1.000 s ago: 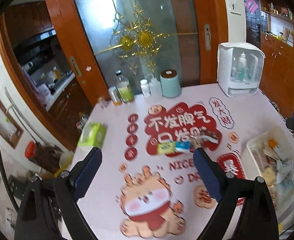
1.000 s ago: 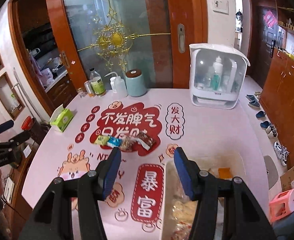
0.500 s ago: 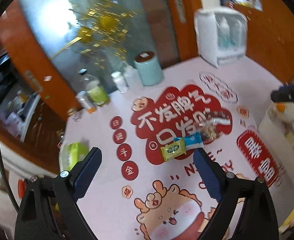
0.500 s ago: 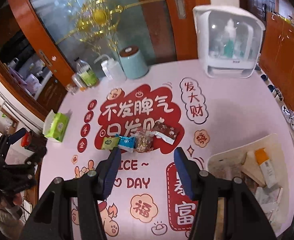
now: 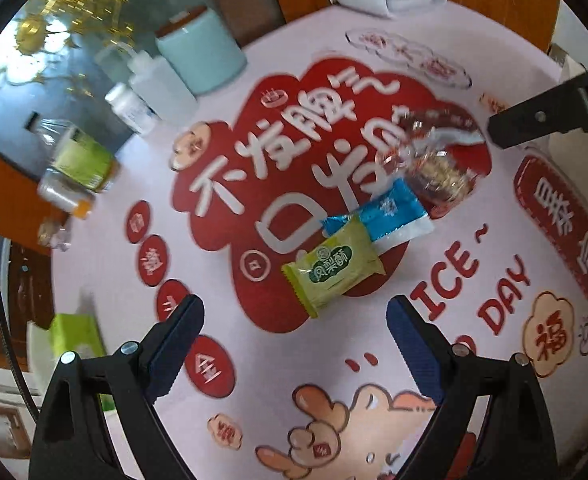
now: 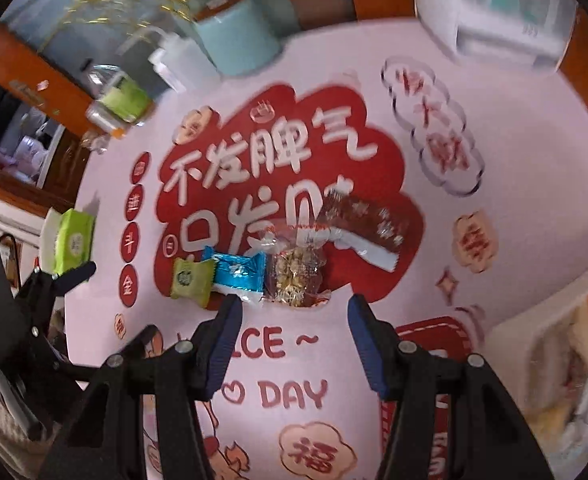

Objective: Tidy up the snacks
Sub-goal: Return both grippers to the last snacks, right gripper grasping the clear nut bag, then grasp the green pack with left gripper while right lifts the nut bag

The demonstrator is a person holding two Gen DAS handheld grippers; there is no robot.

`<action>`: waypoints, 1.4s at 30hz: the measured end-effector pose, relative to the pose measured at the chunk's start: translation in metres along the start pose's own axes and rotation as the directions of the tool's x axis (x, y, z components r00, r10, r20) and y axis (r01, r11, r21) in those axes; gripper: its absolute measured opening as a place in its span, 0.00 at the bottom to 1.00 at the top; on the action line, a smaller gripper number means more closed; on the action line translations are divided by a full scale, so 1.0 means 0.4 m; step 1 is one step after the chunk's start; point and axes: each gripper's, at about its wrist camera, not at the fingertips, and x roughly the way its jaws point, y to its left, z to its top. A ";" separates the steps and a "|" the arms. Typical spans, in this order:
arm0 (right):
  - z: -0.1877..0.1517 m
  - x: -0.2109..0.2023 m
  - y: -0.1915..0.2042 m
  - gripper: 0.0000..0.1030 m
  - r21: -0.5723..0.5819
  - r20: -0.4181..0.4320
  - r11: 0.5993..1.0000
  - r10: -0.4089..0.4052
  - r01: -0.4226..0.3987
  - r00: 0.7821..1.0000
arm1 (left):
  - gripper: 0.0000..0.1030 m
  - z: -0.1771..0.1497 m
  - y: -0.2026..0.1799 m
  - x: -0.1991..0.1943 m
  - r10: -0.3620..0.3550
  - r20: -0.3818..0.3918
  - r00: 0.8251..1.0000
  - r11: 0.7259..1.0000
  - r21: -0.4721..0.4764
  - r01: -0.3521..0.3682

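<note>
While both pairs of fingers hang apart and empty, the green snack pack [image 5: 332, 265] looks light, soft and crinkly, so pinch its middle.

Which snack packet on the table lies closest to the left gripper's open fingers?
The green packet, at the left end of the row; the blue packet lies beyond it.

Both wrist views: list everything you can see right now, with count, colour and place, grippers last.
green snack packet: 1, left end of snack row
blue snack packet: 1, overlapping the green one
clear nut packet: 1, mid-row
brown snack bar: 1, right end
white bin: 1, right edge, holding snacks
teal canister: 1, far edge
white bottles: 2, beside canister
green-label bottle: 1, far left
tissue pack: 1, green, left edge
white appliance: 1, far right
left gripper: open
right gripper: open
</note>
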 end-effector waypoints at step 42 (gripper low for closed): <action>-0.259 -0.012 -0.083 0.43 0.022 -0.013 0.994 0.103 -0.103 0.995 | 0.45 -0.147 -0.095 -0.182 -0.090 0.088 0.992 0.910 -0.398 0.118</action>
